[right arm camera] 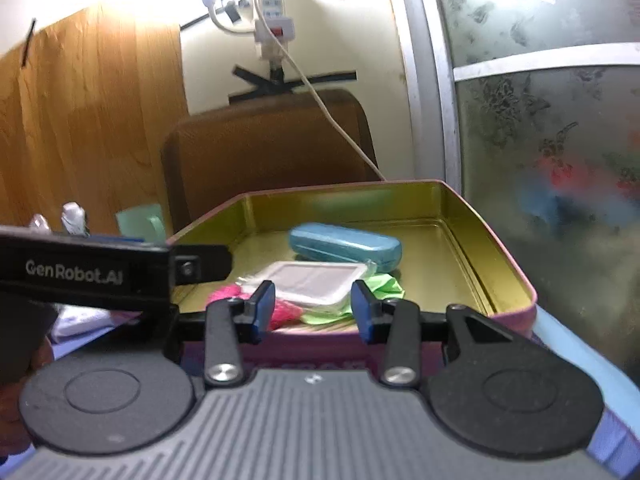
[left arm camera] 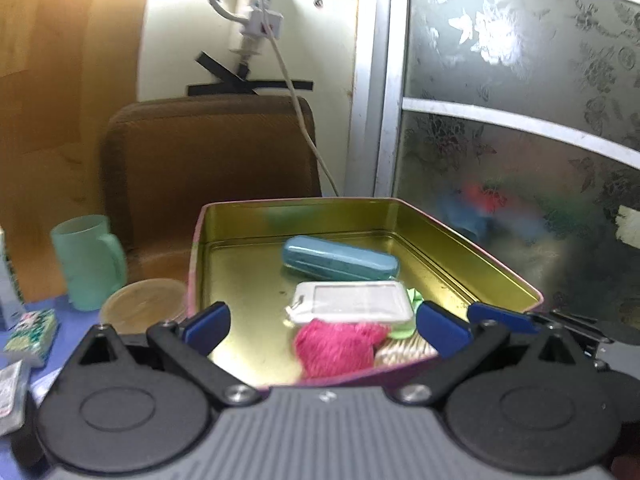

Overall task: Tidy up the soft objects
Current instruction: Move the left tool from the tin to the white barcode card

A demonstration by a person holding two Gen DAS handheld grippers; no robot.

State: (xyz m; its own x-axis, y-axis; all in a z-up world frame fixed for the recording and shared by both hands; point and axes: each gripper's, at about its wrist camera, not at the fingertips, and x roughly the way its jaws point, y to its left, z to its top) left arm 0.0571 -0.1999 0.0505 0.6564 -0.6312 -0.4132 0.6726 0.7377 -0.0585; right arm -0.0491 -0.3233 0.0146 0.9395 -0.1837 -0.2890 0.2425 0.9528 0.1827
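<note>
Both the left gripper (left arm camera: pixel 322 326) and right gripper (right arm camera: pixel 314 304) hang released and empty over the tin (left arm camera: pixel 500 264), so lift clear without snagging the pink yarn (left arm camera: pixel 336 346)

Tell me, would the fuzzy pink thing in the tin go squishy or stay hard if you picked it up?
Probably squishy. The fuzzy pink thing looks like a bundle of yarn, with a lumpy outline rather than firm edges, so it should flatten when squeezed. It likely weighs little. It shouldn't slide much either, since its surface looks rough, and the white card holder seems to rest partly over it in the tin.
</note>
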